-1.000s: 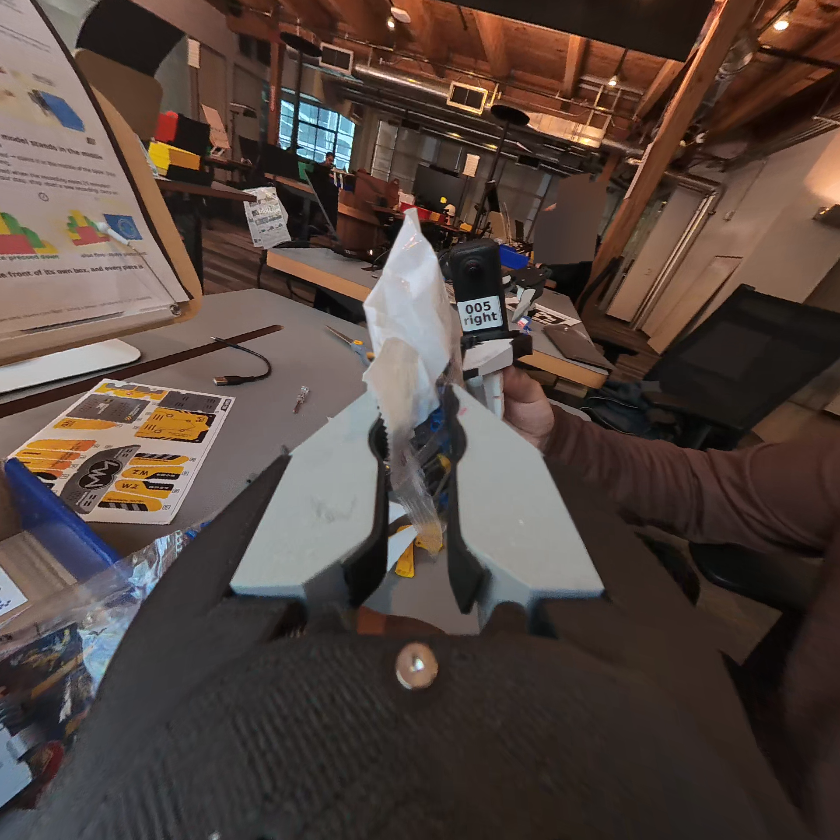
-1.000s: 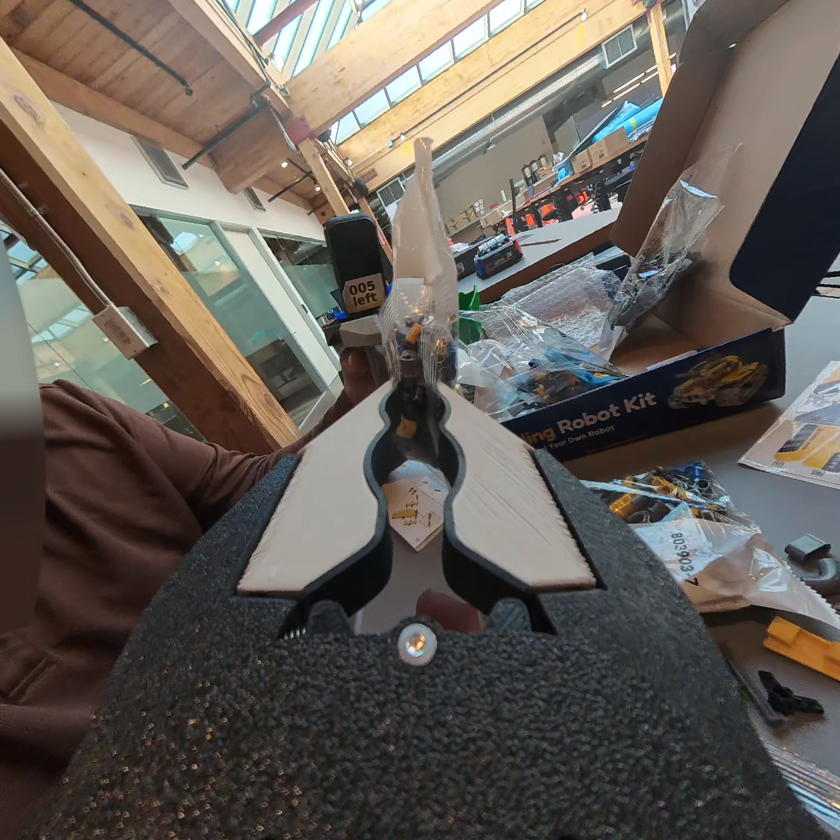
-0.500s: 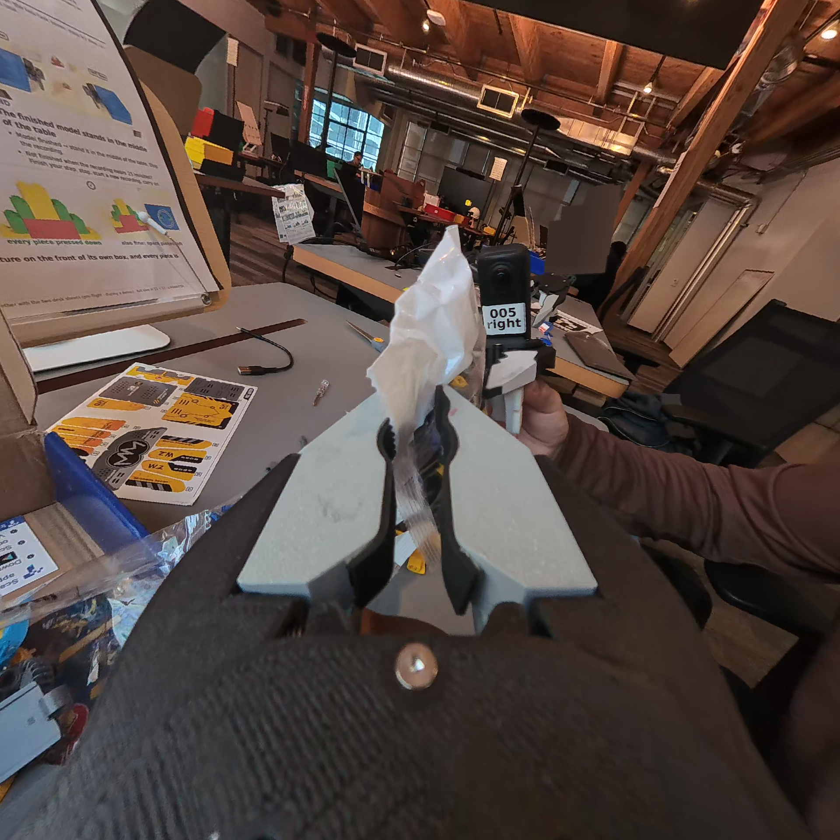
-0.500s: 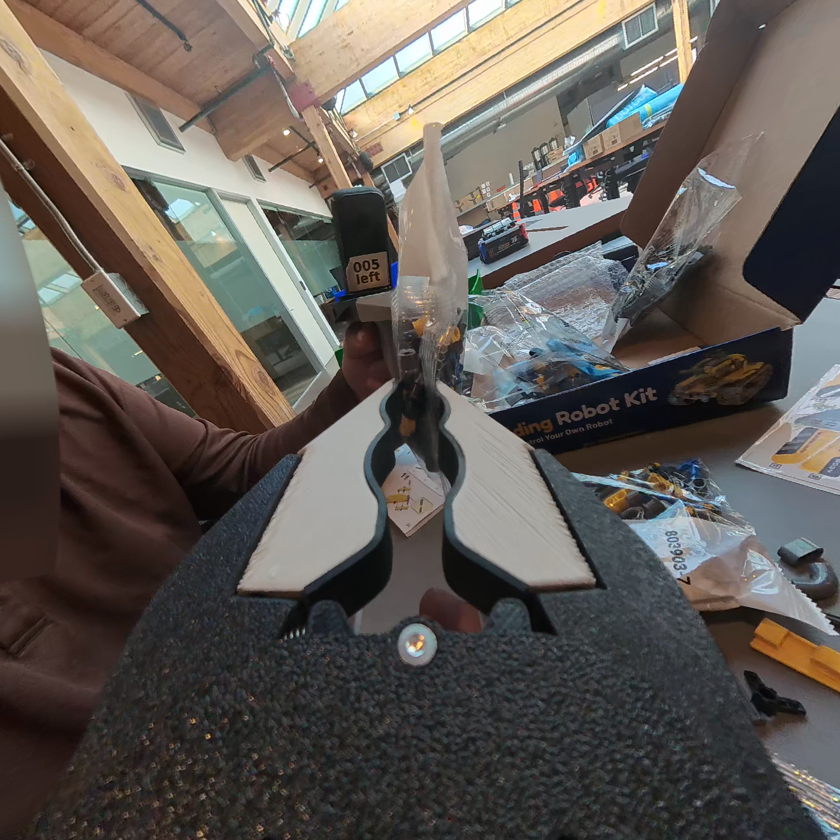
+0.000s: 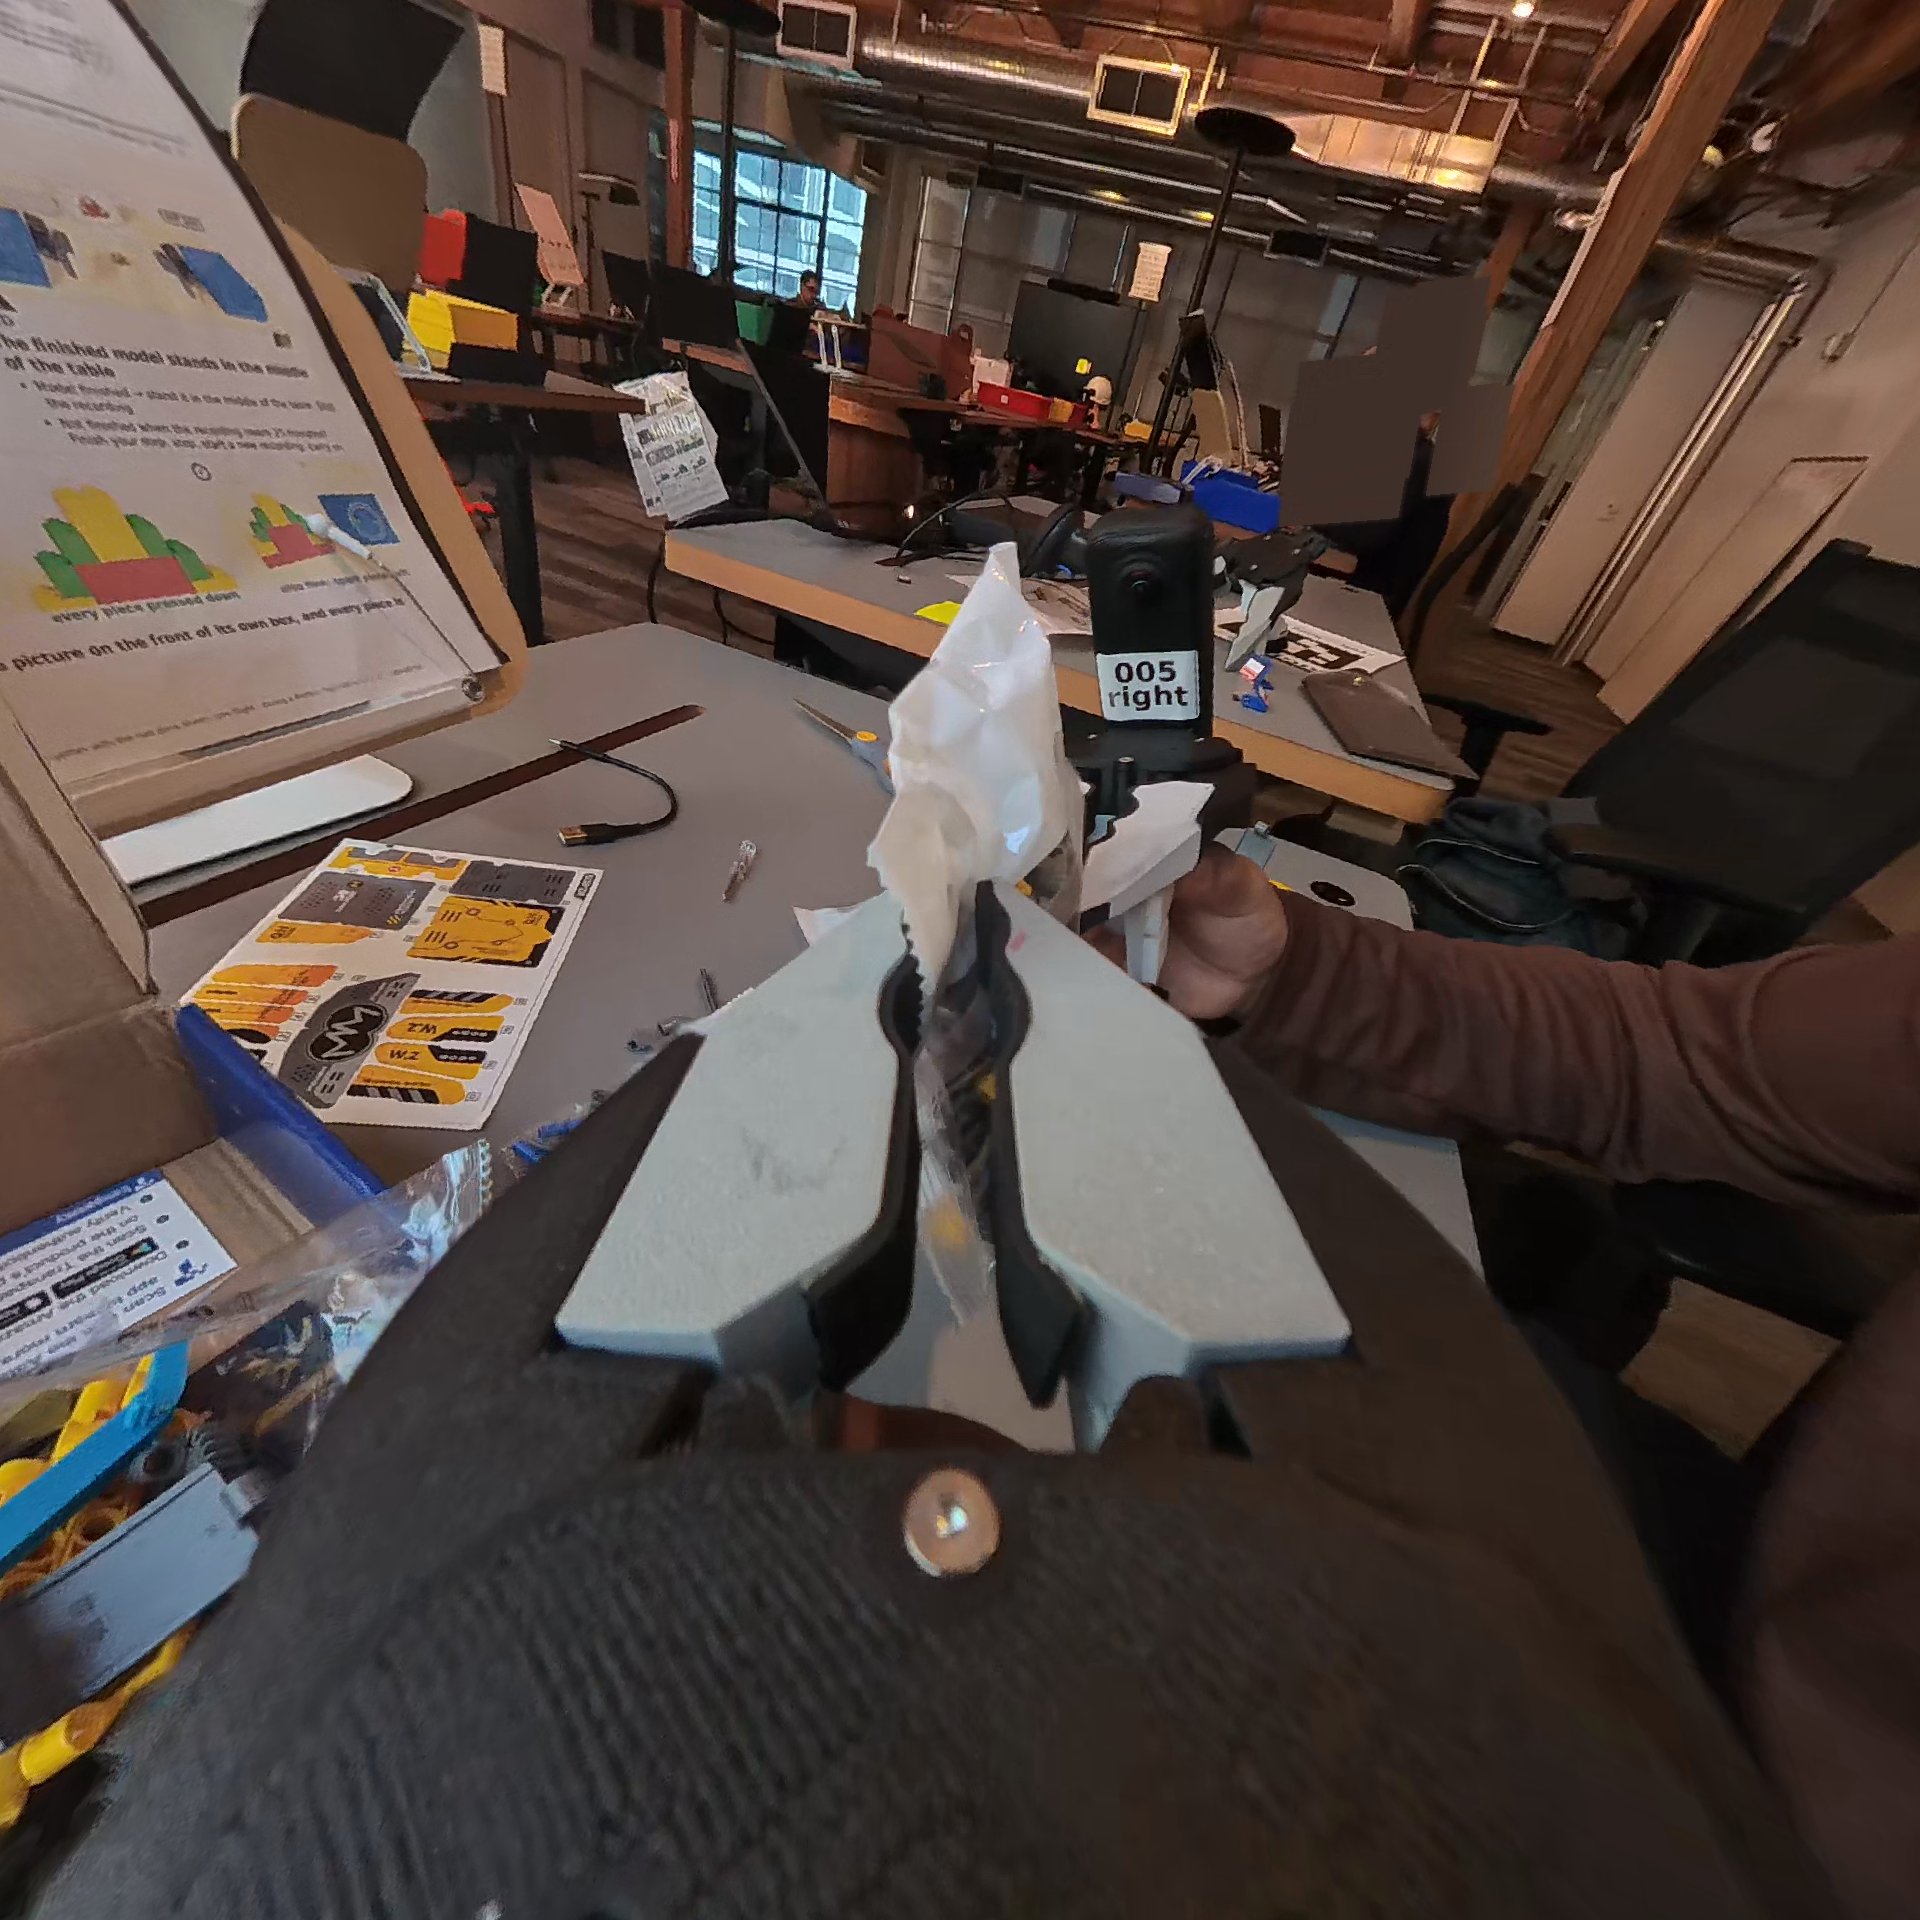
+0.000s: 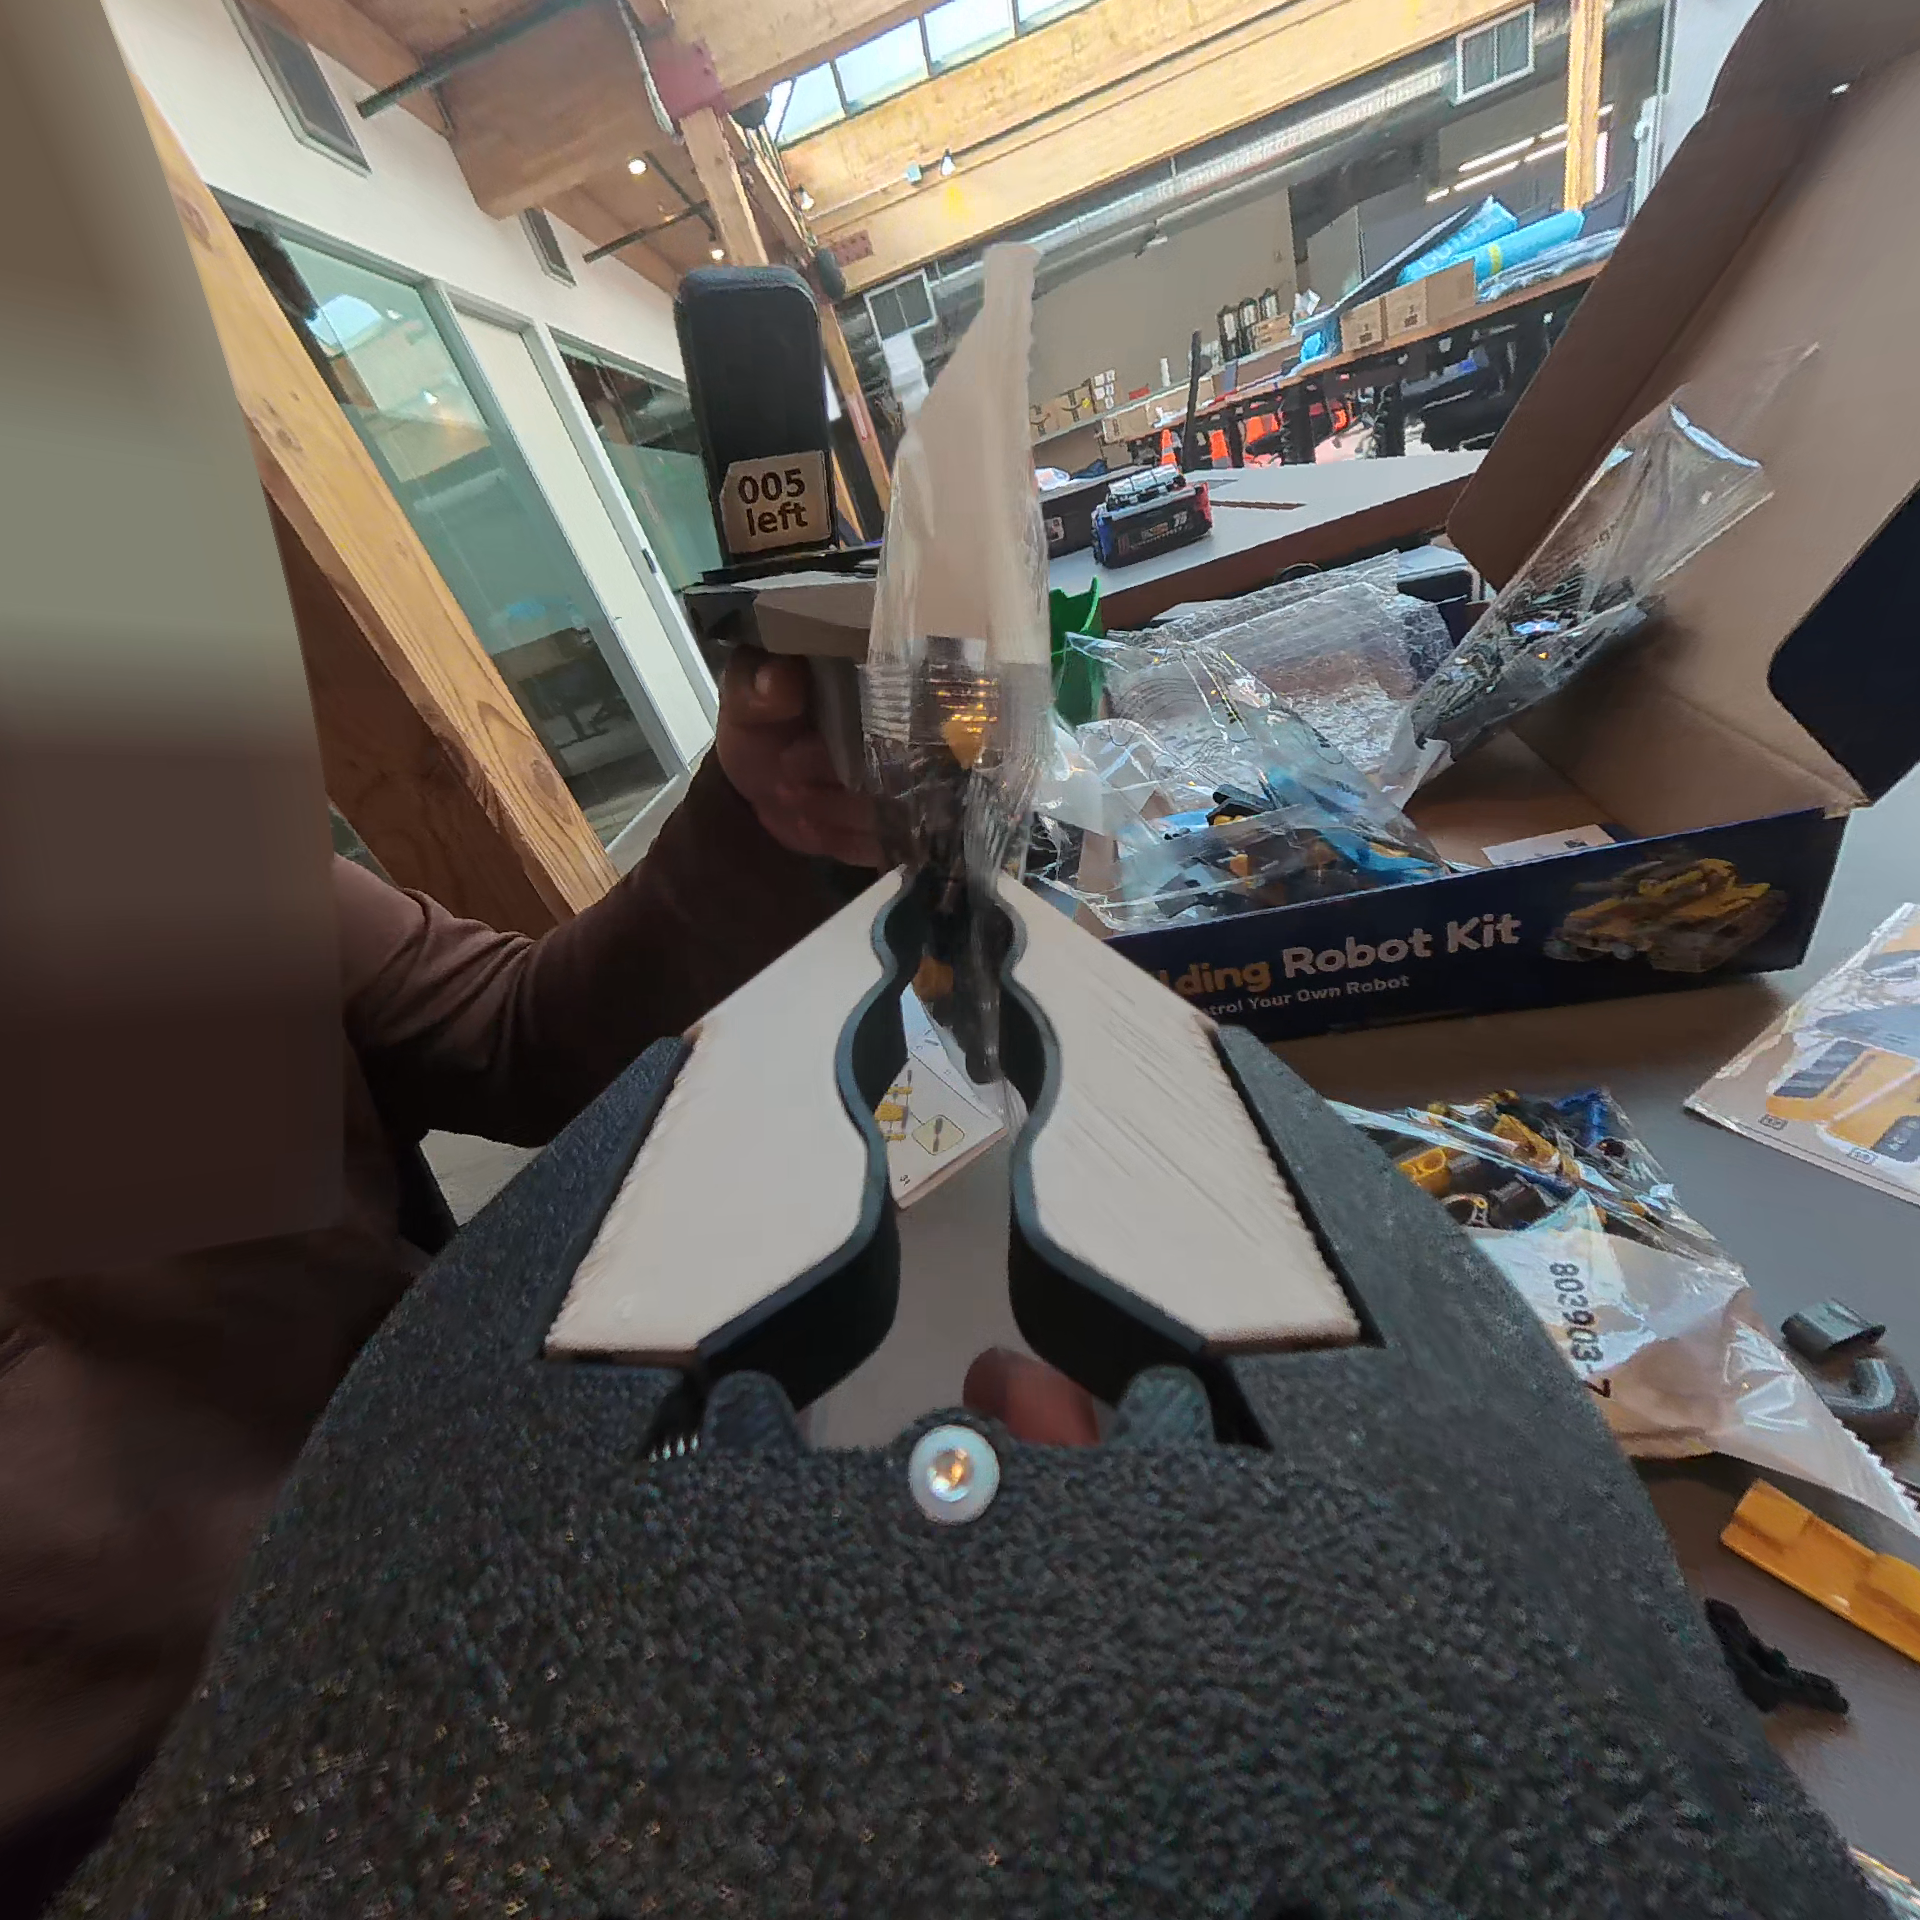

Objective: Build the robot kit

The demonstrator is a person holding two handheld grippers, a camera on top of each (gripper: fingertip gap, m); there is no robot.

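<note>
A small clear plastic bag [image 5: 977,769] with a white top and small black and yellow parts inside is held up in the air between both grippers. My left gripper [image 5: 954,914] is shut on one side of it. My right gripper [image 6: 954,894] is shut on the other side of the bag [image 6: 961,623]. The two grippers face each other, tips almost touching. The right gripper [image 5: 1138,831] also shows past the bag in the left wrist view, and the left gripper [image 6: 810,623] shows in the right wrist view, each held by a hand in a brown sleeve.
An open blue and cardboard kit box [image 6: 1455,945] holds several clear parts bags [image 6: 1247,748]. A parts bag [image 6: 1579,1236] and yellow pieces [image 6: 1818,1569] lie on the grey table. A sticker sheet [image 5: 384,977], a black cable [image 5: 623,800] and an instruction stand [image 5: 208,416] are left. One gripper's finger ends stand about 6 centimetres off the other's.
Both grippers have kept their hold on the bag and moved slightly with it. The bag's white top looks more stretched and crumpled between them.
</note>
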